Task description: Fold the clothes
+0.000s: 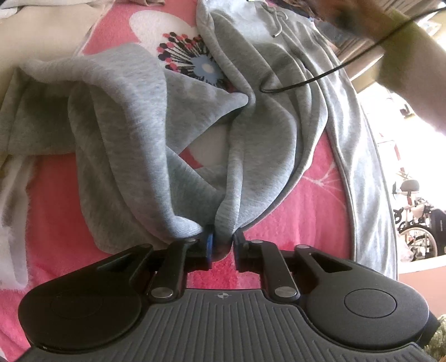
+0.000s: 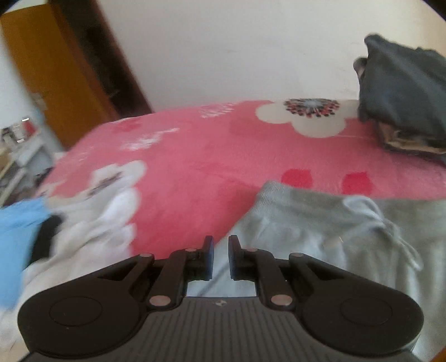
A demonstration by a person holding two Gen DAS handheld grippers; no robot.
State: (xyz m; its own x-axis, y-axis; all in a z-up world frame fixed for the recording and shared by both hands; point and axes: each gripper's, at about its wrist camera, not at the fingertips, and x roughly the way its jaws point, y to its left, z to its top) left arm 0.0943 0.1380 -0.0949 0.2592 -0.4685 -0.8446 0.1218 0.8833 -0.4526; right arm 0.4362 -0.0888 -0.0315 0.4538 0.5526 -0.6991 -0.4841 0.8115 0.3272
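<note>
Grey sweatpants lie rumpled on a pink flowered blanket, with the drawstring waist at the far end. My left gripper is shut on a ribbed leg cuff, and the fabric rises in folds from its pads. In the right wrist view the waistband and drawstring sit low on the right. My right gripper hovers over the garment's near left edge, its jaws almost together with nothing between them. A person's forearm and a black cable cross the top right of the left wrist view.
A stack of dark folded clothes sits at the far right of the bed. White clothing and a light blue piece lie at the left. A wooden wardrobe stands beyond the bed, and cream fabric lies past the sweatpants.
</note>
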